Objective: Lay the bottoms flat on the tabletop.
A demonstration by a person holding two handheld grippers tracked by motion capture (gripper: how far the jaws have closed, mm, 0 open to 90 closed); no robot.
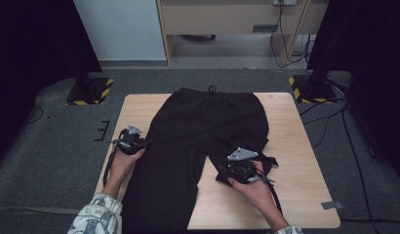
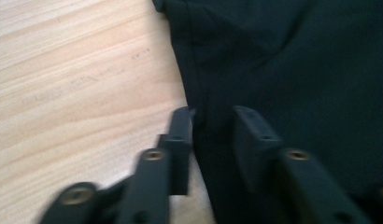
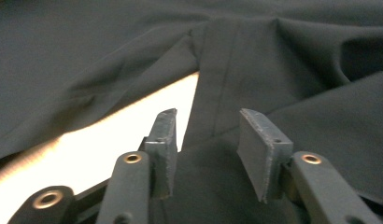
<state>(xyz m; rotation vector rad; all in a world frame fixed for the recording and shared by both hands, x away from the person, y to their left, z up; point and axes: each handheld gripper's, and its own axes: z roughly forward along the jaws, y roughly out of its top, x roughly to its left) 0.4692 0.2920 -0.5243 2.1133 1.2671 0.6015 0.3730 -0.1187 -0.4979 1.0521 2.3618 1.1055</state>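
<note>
1. Black fabric trousers [image 1: 198, 146] lie on the light wooden counter [image 1: 295, 161], waistband toward the far edge; right leg bunched, left leg running off the near edge. Likely early, folding mostly left.
2. Left tool [image 2: 210, 135]: part open, jaws astride the trouser's outer seam, no pinch.
3. Right tool [image 3: 206, 140]: part open over crumpled leg cloth, gripping nothing.

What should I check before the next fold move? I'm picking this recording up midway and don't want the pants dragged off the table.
1. Pants lie on the table, waistband at the far edge: ok.
2. Left gripper straddles the outer edge of one leg, jaws apart: ok.
3. Left pads pressing the cloth: cannot tell.
4. Right gripper has folded cloth between its jaws, not clamped: not ok.
5. Right leg is doubled back and bunched: not ok.
6. Near leg hangs over the table's near edge: not ok.
</note>
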